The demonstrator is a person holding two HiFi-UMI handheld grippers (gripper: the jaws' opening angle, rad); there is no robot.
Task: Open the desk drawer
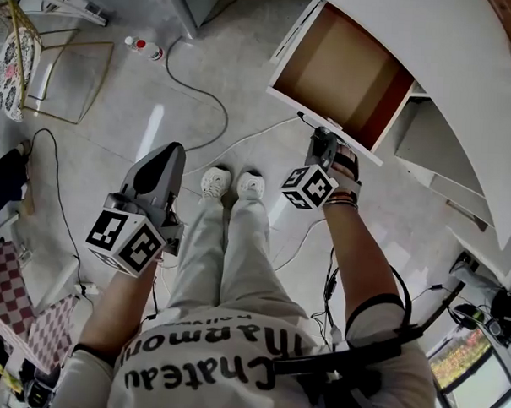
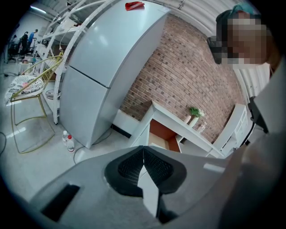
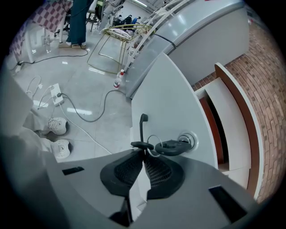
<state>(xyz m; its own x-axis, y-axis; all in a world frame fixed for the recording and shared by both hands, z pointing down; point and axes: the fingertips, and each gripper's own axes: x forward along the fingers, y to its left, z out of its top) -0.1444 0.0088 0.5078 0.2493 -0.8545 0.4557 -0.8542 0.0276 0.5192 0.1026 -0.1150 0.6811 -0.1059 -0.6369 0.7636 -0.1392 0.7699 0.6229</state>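
Drawer (image 1: 346, 72) is open, sticking out of the white desk (image 1: 440, 46). Its long axis runs out from the desk toward the person, and the white front panel (image 3: 165, 103) faces them. The inside is bare, with a tan bottom and a red-brown side wall. Right gripper (image 3: 143, 154) is at the front panel, just below the lock (image 3: 191, 139). Its fingers (image 3: 156, 172) are pressed together, pinching the black head of a spare key (image 3: 142, 129) whose blade points up along the panel. A ring (image 3: 154, 142) links it to the key (image 3: 172, 146) seated in the lock. Left gripper (image 2: 143, 150) is held well apart from the drawer at the person's left, over the floor (image 1: 141, 109). Its fingers (image 2: 127, 170) are closed tip to tip with nothing between them.
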